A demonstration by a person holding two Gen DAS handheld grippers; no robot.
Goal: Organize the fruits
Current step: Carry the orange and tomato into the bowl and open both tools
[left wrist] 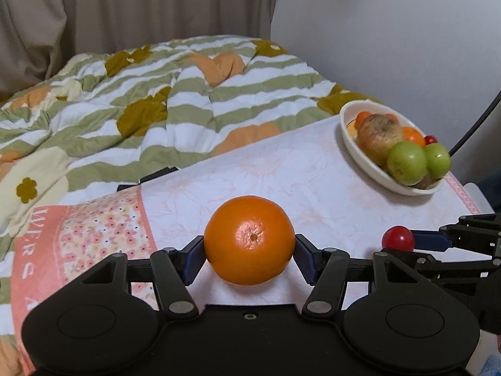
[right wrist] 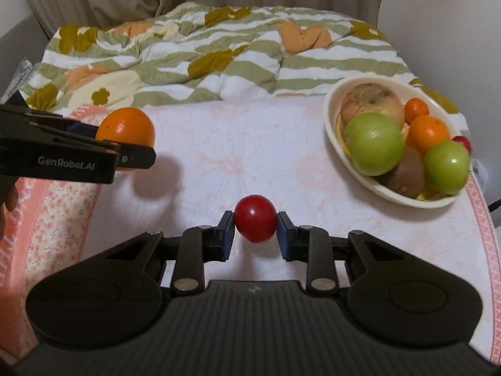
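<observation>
Two grips: left gripper (left wrist: 249, 252) clamped on orange (left wrist: 249, 239), right gripper (right wrist: 255, 230) on small red fruit (right wrist: 255, 218), above cloth-covered table (right wrist: 250, 144); full bowl (right wrist: 332, 131) at far right corner.

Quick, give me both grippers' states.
Left gripper: shut on the orange.
Right gripper: shut on the small red fruit.
</observation>
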